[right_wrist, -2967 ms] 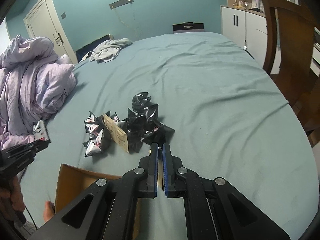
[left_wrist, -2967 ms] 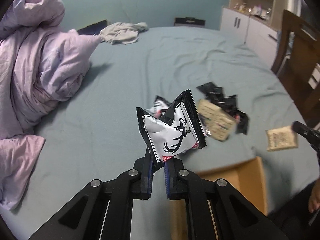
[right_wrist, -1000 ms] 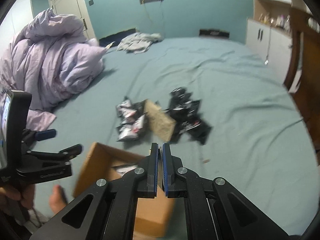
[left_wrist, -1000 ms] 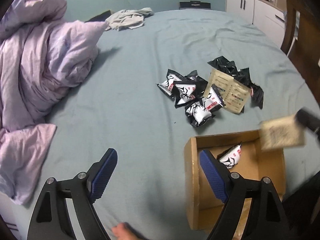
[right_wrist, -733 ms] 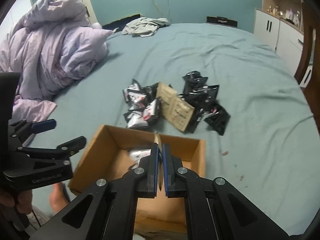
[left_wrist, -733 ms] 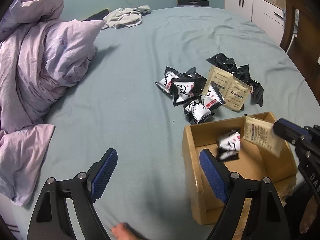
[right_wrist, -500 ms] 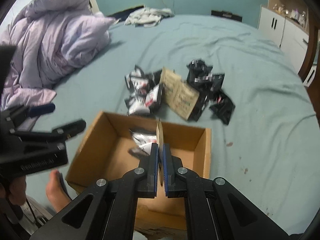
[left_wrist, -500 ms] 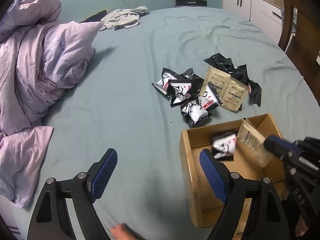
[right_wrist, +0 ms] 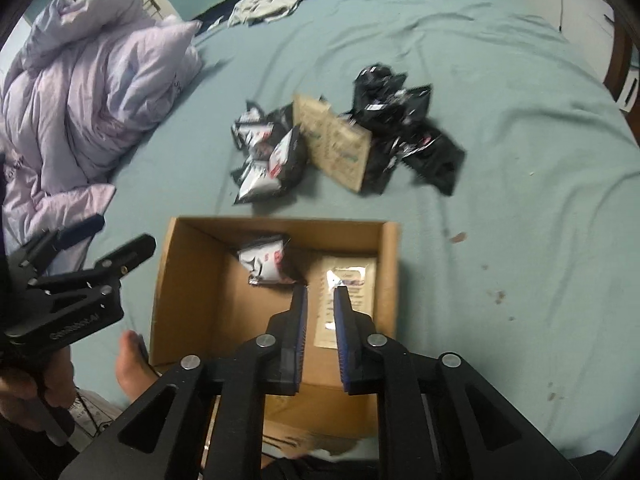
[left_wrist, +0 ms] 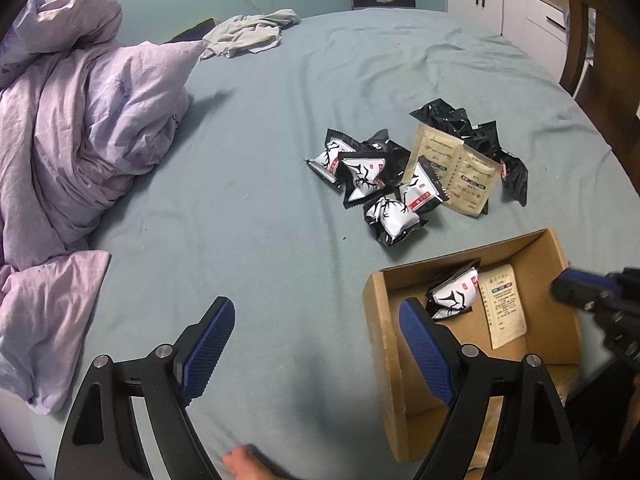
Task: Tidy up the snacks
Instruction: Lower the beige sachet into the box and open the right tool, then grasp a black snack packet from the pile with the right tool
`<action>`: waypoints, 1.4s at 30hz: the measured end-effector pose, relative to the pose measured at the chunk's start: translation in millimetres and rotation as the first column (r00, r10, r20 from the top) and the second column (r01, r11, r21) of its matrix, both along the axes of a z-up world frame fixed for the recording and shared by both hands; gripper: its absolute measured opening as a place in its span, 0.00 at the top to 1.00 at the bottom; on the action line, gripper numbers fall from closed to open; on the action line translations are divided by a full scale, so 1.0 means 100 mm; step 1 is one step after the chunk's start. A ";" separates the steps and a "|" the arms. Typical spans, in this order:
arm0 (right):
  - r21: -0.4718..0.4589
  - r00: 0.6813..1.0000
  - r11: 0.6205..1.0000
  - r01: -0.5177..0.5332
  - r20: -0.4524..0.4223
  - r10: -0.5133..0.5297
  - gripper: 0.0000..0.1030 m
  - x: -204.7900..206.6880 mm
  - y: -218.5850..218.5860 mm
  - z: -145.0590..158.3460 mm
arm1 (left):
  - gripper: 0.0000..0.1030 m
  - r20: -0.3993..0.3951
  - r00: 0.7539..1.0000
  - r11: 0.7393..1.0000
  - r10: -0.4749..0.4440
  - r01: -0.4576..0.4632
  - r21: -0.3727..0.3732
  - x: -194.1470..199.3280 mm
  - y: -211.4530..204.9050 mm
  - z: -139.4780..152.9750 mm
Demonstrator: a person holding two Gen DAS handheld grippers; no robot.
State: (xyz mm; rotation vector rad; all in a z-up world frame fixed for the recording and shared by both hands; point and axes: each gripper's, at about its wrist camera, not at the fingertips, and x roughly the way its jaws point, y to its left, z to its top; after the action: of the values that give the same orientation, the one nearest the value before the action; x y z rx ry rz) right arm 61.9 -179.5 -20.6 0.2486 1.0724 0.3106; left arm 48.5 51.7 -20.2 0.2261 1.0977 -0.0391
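Left wrist view: left gripper (left_wrist: 312, 344) hangs over the teal bedsheet (left_wrist: 260, 220) w/ fingers wide apart, nothing btwn them; its right finger overlaps the near-left corner of the cardboard box (left_wrist: 378, 320); box sits at the bed's near edge, open top; inside lie a black-and-white snack pack (left_wrist: 454, 294) toward the far-left corner and a tan sachet (left_wrist: 503, 305) flat just beside it on the right; right gripper (left_wrist: 576, 292) comes in from the right edge over the box's right wall, state unclear from here; beyond the box, a pile of snacks (left_wrist: 416, 176) on the sheet: b/w packs on the left, a larger tan packet in the middle, black packs behind and right; lilac duvet (left_wrist: 88, 120) bunched at left.

Right wrist view: right gripper (right_wrist: 321, 294) points down into the box (right_wrist: 390, 264); jaws have just been opening, now a narrow gap; tan sachet (right_wrist: 354, 292) lies on the box floor seen past the tips, pads not pressing it; b/w pack (right_wrist: 264, 262) to its left; pile (right_wrist: 340, 144) beyond the far wall, blurred; left gripper (right_wrist: 100, 248) at left, fingers apart; a bare foot (right_wrist: 130, 364) below it.
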 end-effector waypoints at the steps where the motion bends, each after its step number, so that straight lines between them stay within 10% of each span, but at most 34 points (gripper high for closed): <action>1: 0.007 1.000 1.000 0.002 0.008 -0.002 0.81 -0.03 -0.06 0.06 | 0.17 0.001 1.000 1.000 -0.001 0.001 -0.002 0.00 0.00 0.01; 6: -0.010 0.997 0.999 0.032 0.065 -0.031 0.40 -0.10 -0.34 0.35 | 0.17 0.004 1.000 1.000 -0.008 0.008 -0.020 -0.01 -0.03 0.04; 10: -0.038 0.994 0.998 0.050 0.099 -0.046 0.30 -0.11 -0.53 0.40 | 0.17 0.012 1.000 1.000 -0.011 0.011 -0.026 -0.01 -0.08 0.08; 23: -0.011 0.984 0.993 0.119 0.134 -0.117 0.29 -0.15 -0.64 0.30 | 0.17 -0.002 0.999 0.993 0.043 -0.043 -0.113 0.11 -0.04 0.12; 42: 0.003 0.960 0.979 0.204 -0.198 -0.199 0.29 1.44 -0.73 -0.53 | 0.17 -0.089 0.996 0.981 0.020 -0.037 -0.190 0.44 -0.15 -0.09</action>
State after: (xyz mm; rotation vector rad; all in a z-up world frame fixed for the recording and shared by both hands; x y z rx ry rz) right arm 206.0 -252.3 -73.8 0.4135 1.2284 0.1163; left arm 92.7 37.0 -29.4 0.0356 1.1756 -0.1294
